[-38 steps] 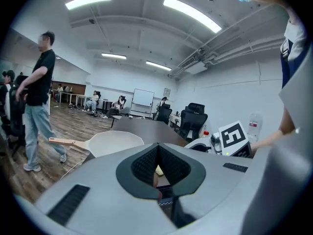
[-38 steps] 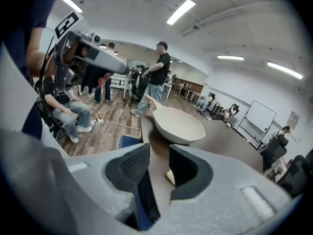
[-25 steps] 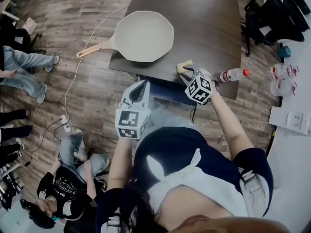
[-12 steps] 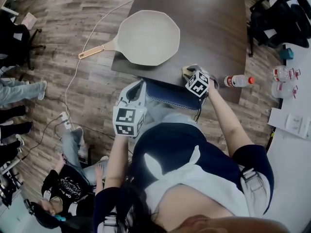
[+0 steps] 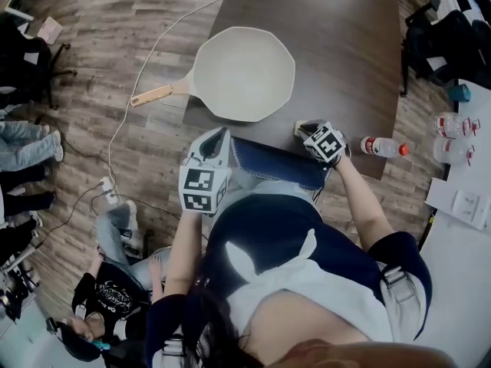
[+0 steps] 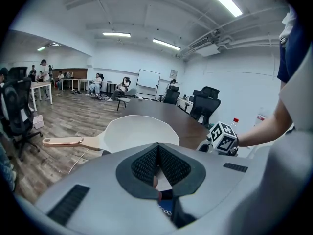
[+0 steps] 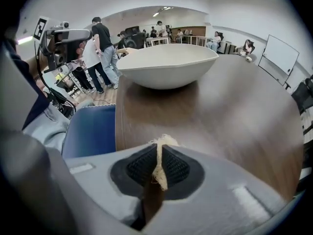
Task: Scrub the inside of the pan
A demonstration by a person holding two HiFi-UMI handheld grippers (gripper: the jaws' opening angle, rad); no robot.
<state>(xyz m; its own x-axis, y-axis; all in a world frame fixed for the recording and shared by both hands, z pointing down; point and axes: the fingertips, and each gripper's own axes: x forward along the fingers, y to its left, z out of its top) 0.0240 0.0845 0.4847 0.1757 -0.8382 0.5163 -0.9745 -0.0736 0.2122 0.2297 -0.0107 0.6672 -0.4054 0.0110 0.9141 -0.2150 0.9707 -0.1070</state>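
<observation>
Pan ahead of right fingers, apart

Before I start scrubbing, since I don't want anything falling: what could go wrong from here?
1. The cream-white pan sits near the dark table edge with its wooden handle overhanging. The left gripper, shut and empty, isn't steadying it, so scrubbing may shove it off.
2. The right gripper has just been closing its fingers on the pale yellow sponge. Only a thin strip shows between them, so it may slip out.
</observation>
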